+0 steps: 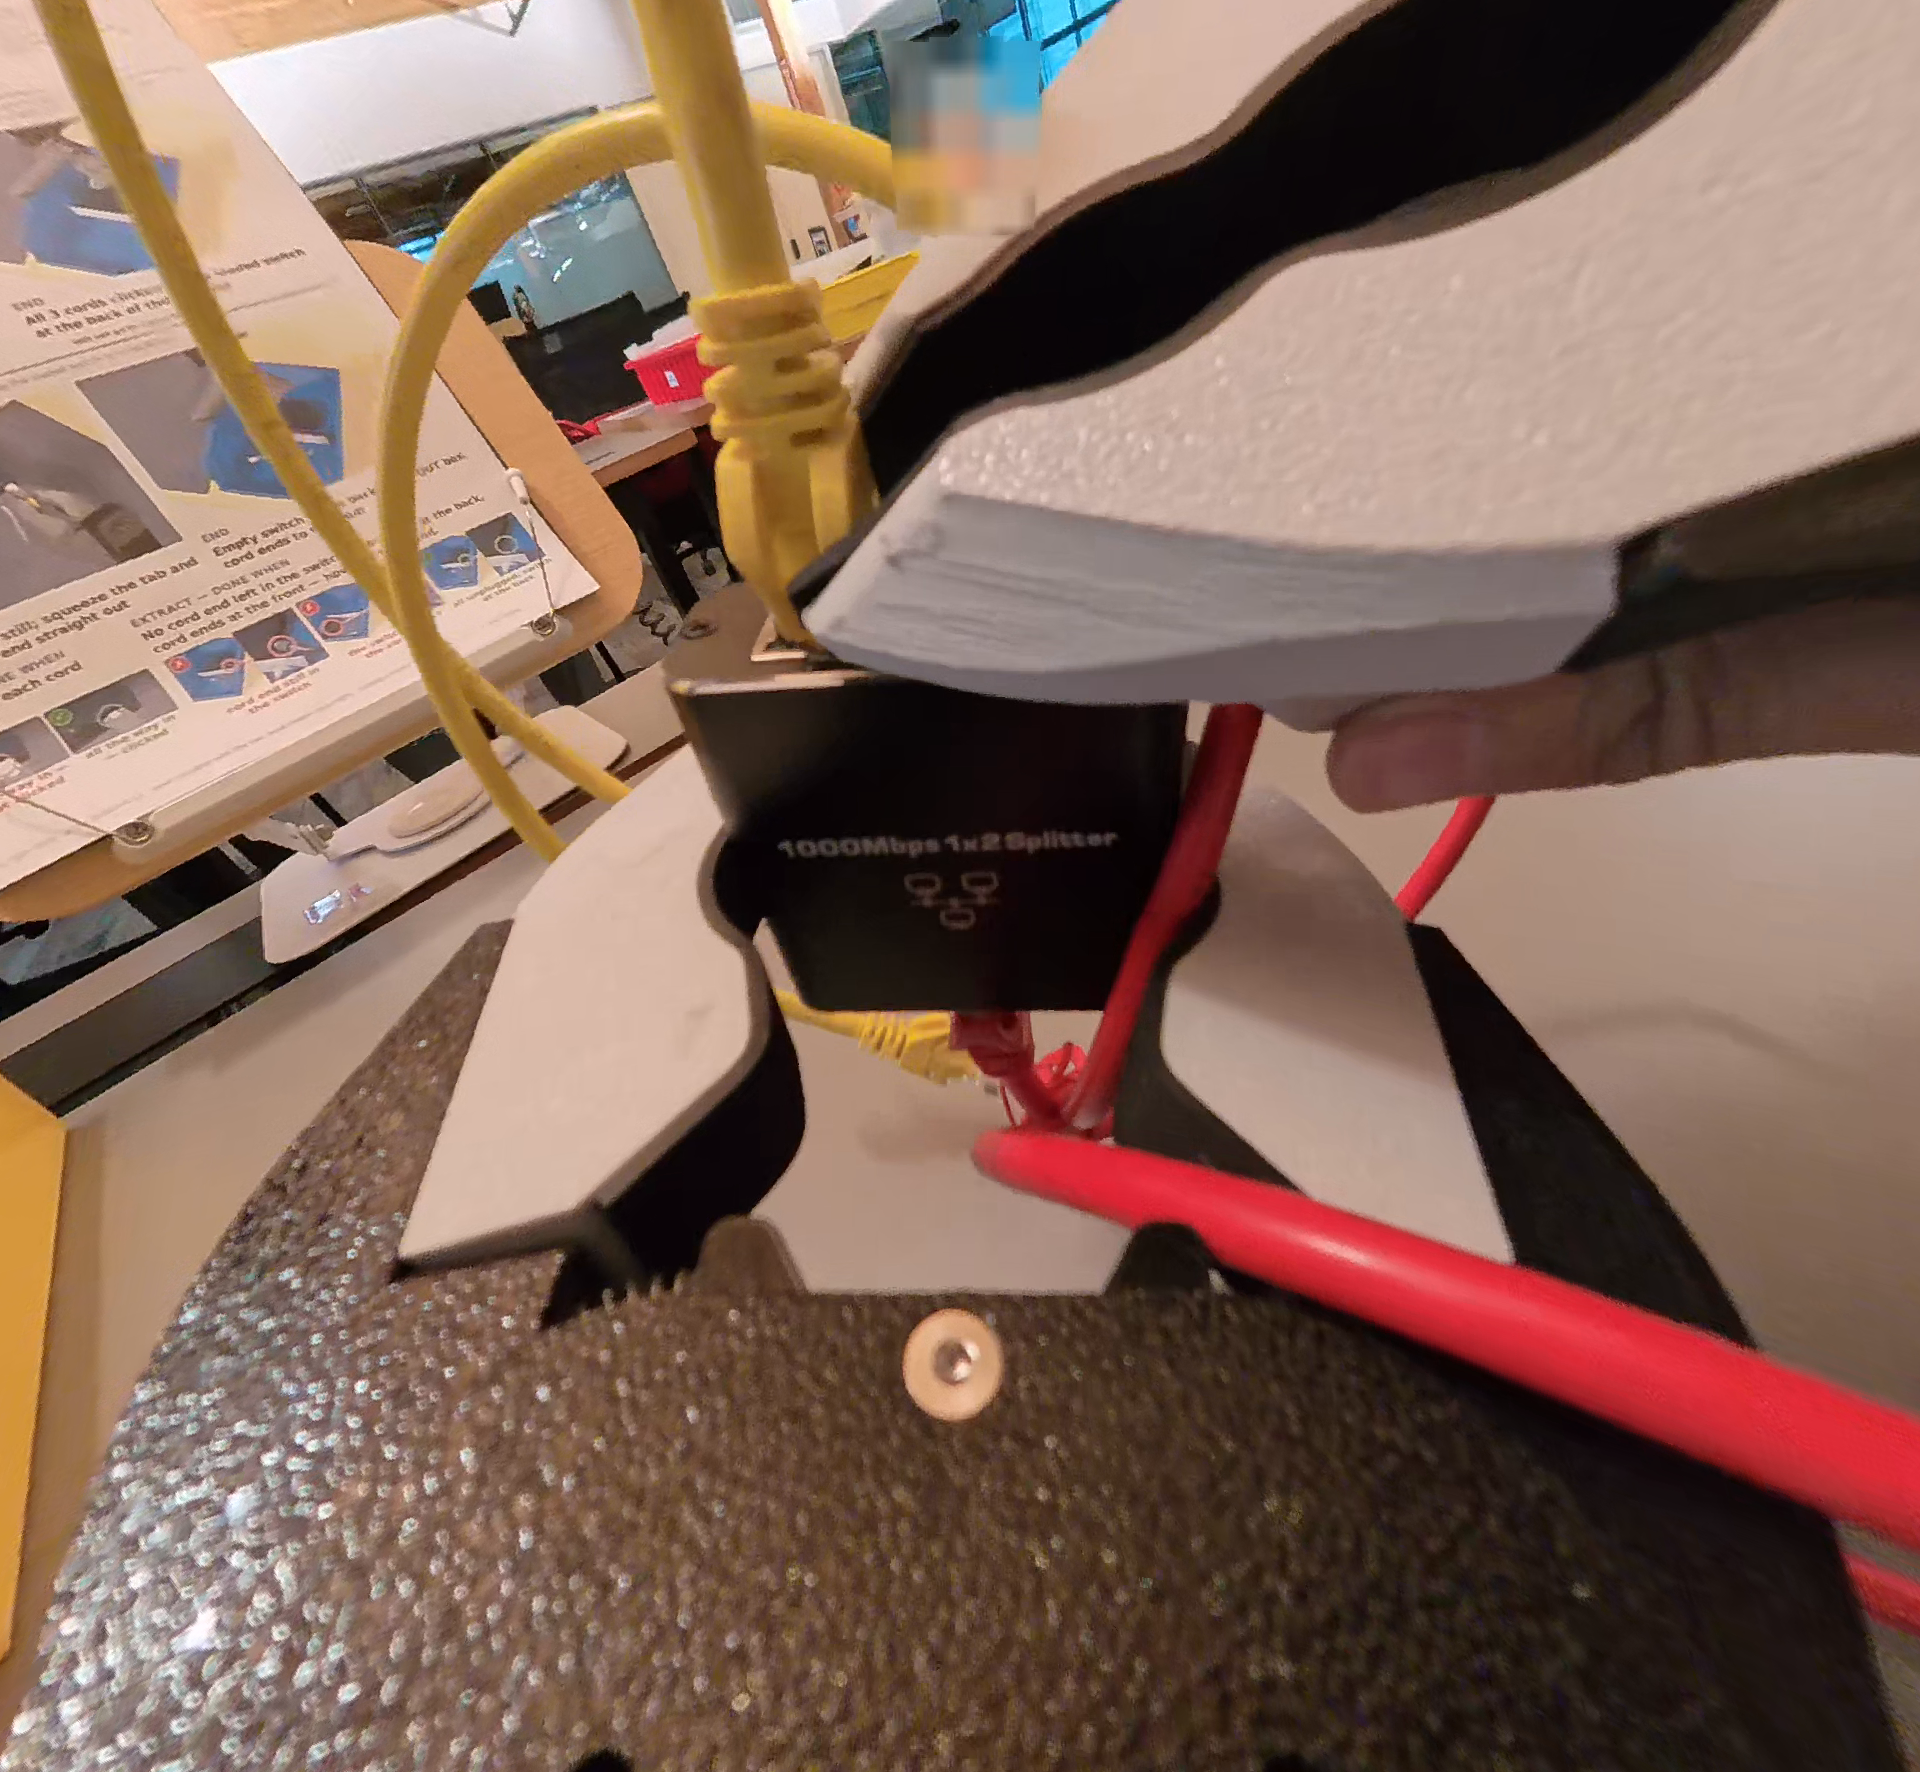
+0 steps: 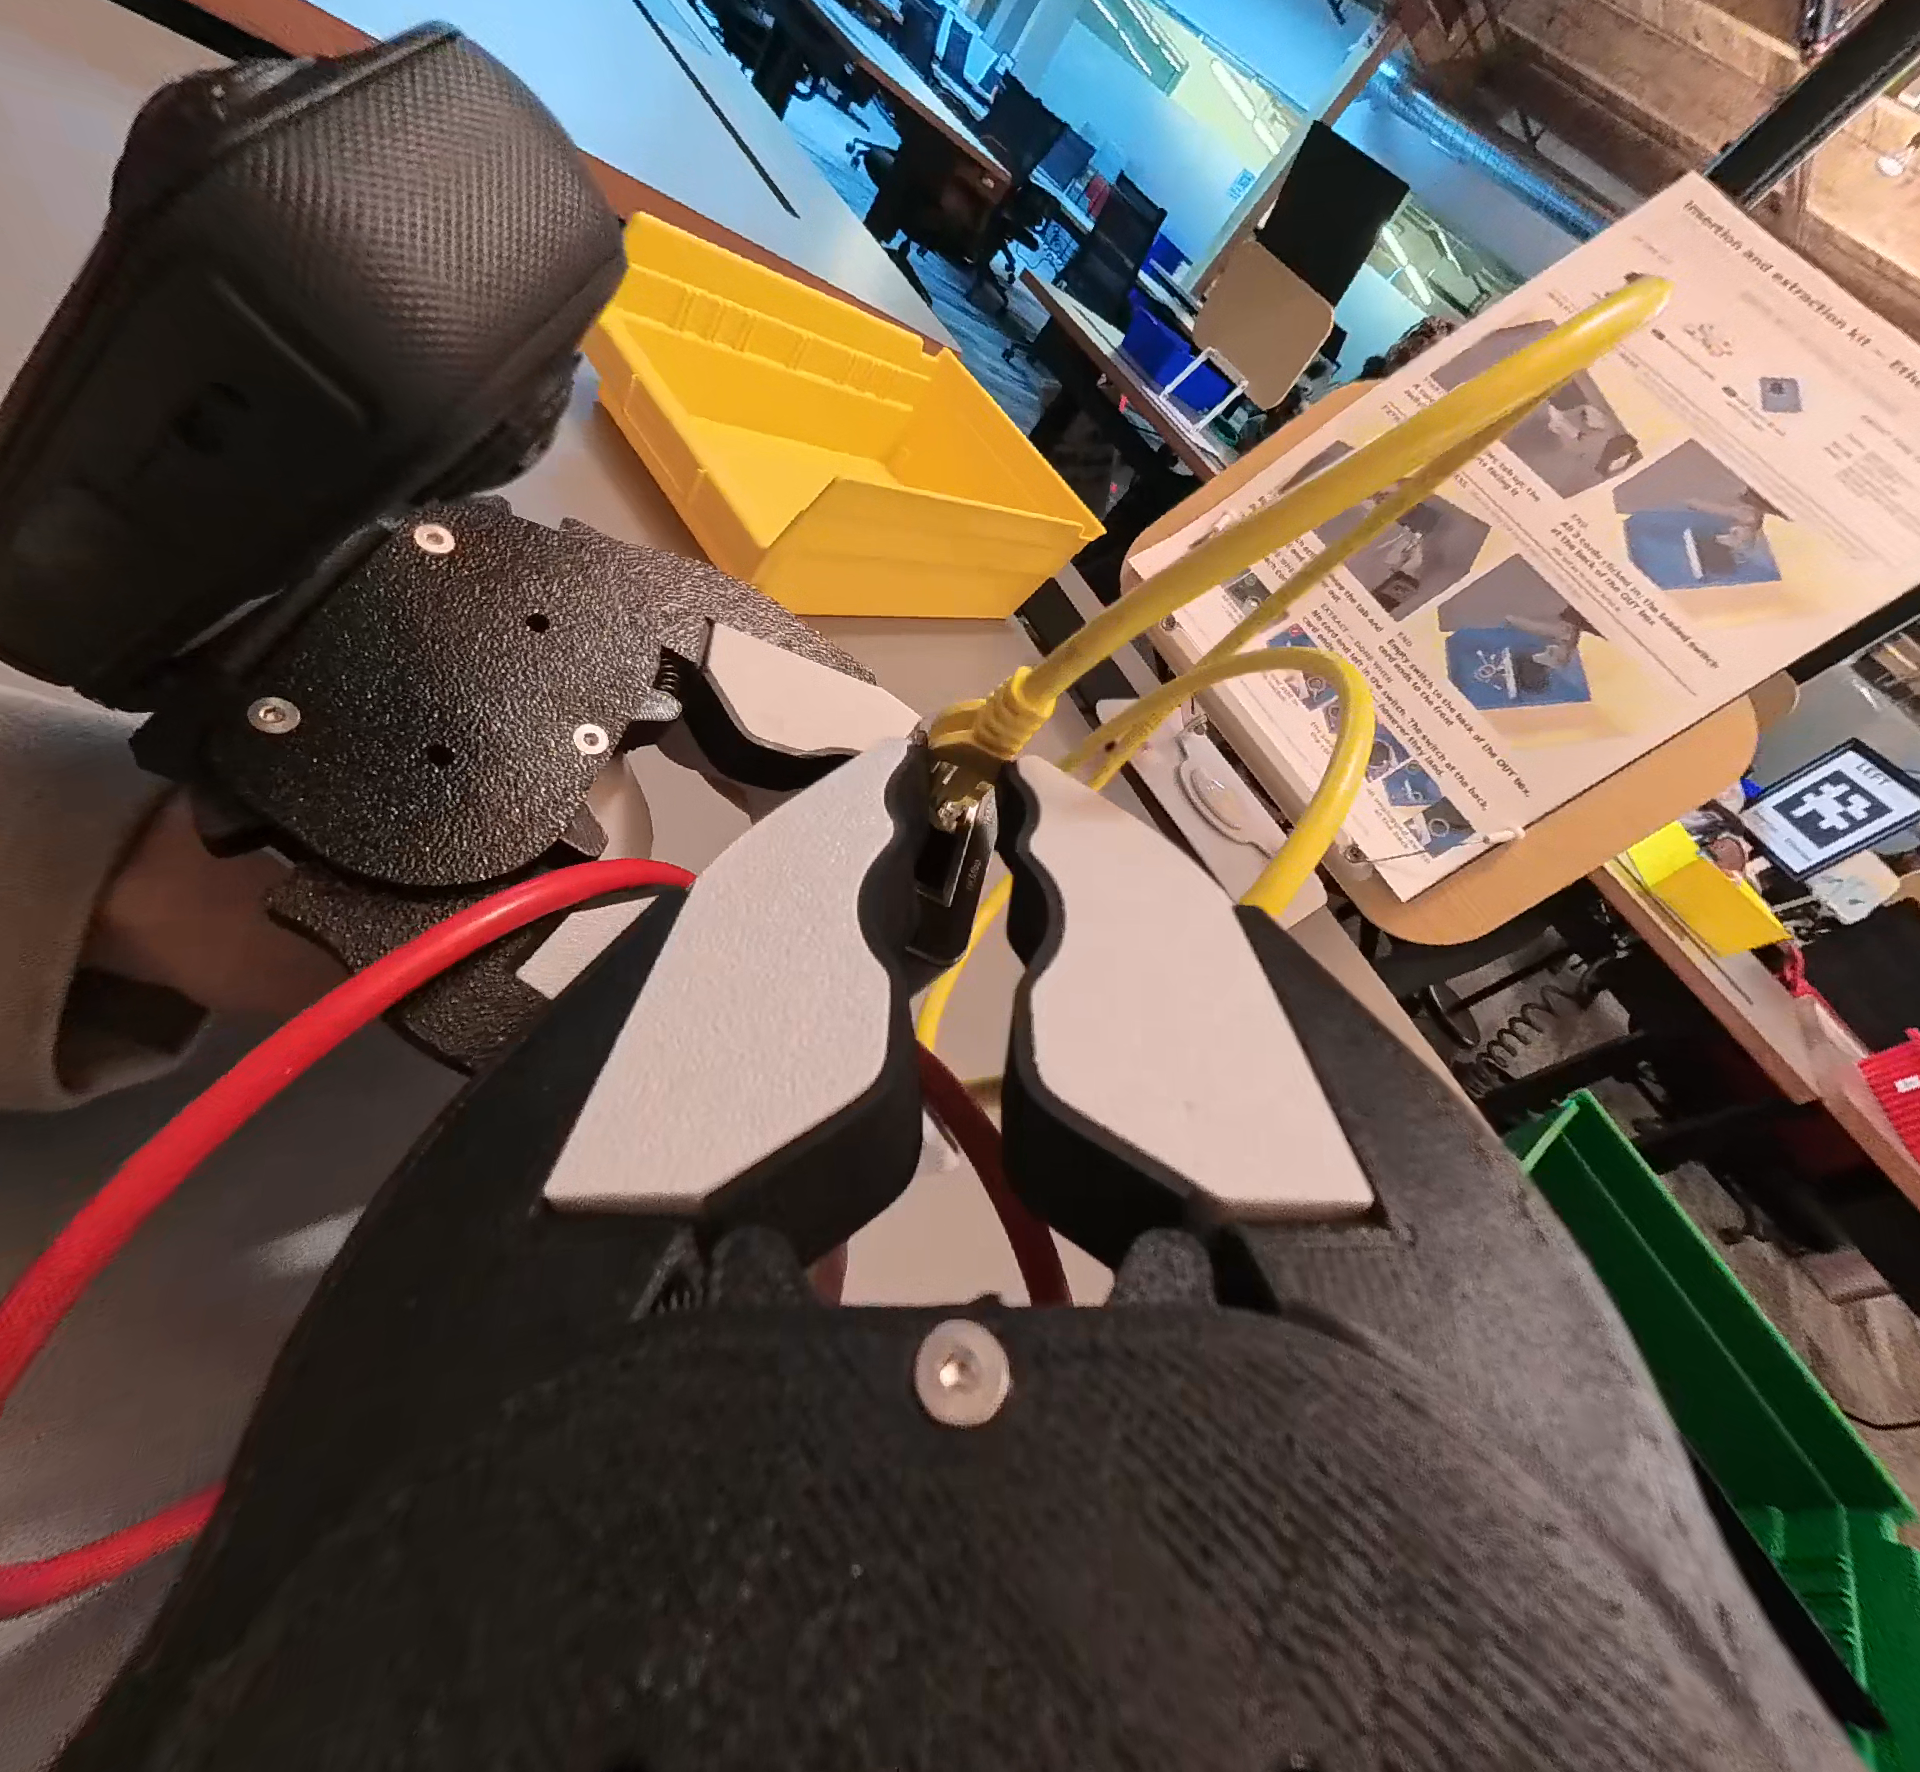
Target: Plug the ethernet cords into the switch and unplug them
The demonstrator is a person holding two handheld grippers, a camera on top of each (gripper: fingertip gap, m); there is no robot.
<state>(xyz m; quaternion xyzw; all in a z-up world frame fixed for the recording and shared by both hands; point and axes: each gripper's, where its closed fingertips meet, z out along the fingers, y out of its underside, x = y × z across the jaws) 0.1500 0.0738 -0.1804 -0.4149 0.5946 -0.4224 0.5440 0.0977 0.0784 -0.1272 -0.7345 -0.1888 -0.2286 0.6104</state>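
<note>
My left gripper (image 1: 956, 881) is shut on the black switch (image 1: 935, 787) and holds it above the table, ports pointing up and down. A yellow plug (image 1: 904, 1047) and a red plug (image 1: 997, 1047) sit in its near side, and the red cord (image 1: 1455, 1275) runs off to the right. My right gripper (image 2: 964, 777) reaches in from the upper right and is shut on another yellow plug (image 2: 961, 792) at the switch's far port (image 2: 940, 881). That plug also shows in the left wrist view (image 1: 774, 475). The pads hide whether it is fully seated.
An instruction sheet on a wooden stand (image 1: 260, 527) stands behind the switch, and yellow cord loops (image 1: 436, 475) hang in front of it. A yellow bin (image 2: 831, 475) sits on the table to the left. A green bin (image 2: 1714, 1390) is at the lower right. A person's finger (image 1: 1455, 756) shows under the right gripper. Left tips to right tips: about 7 centimetres.
</note>
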